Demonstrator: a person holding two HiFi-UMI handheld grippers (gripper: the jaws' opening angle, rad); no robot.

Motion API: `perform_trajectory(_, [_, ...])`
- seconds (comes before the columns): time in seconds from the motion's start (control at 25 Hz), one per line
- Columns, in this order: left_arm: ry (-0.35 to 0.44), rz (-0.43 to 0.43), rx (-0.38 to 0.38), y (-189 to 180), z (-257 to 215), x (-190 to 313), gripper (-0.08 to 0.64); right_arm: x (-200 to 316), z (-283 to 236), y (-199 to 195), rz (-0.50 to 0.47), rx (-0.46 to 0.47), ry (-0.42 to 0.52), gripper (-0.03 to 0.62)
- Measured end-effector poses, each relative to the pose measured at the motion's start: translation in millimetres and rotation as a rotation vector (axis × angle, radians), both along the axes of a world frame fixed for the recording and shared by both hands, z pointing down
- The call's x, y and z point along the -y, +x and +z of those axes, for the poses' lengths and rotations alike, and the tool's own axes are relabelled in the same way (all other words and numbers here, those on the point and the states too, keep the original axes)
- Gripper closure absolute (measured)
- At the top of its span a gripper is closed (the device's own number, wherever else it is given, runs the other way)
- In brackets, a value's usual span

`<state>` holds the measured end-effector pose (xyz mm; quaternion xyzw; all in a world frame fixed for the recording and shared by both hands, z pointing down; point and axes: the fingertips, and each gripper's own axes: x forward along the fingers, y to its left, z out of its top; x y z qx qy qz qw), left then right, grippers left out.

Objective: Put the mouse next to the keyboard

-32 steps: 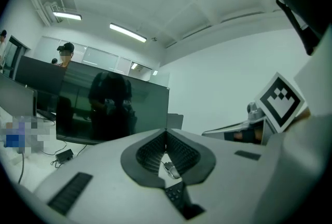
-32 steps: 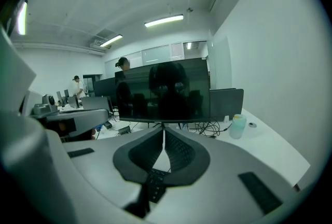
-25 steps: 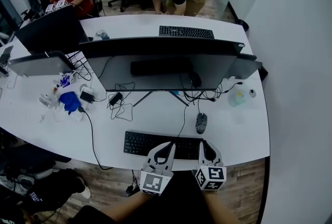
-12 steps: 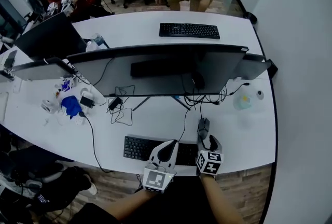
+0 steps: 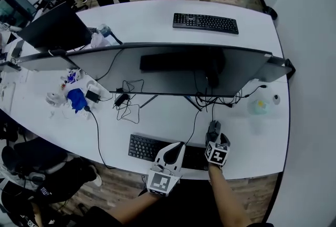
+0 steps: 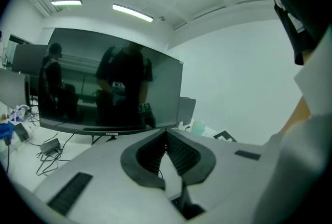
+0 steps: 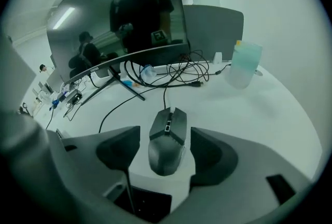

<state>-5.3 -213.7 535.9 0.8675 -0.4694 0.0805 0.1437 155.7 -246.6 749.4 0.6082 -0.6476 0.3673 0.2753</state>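
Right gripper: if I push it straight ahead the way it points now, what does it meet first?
The dark grey wired computer mouse, lying on the white desk between the right gripper's opening fingers, with gaps either side. It would likely bump the mouse's rear first; depth is hard to judge.

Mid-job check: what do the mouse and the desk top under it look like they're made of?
Mouse: probably moulded plastic, dark grey with a matte-to-satin finish. It shows only dull, soft highlights and has seams between its panels.
Desk top: a smooth white sheet, likely laminate or coated board, with a slight sheen and an even, grainless surface. What lies underneath cannot be told.
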Motion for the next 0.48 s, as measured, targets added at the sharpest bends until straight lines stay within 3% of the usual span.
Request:
perform_trajectory(0.16, [-0.017,-0.001,0.024,-2.8,9.2,1.5,0.546,4.3,16.1,-3.6,-0.025,0.000,-0.045,0.278])
perform_trajectory(0.48, [-0.046,-0.043,-0.013,-13.0,10.8,15.7,0.546,11.4,29.2,-1.7,-0.045,-0.076,-0.061,0.278])
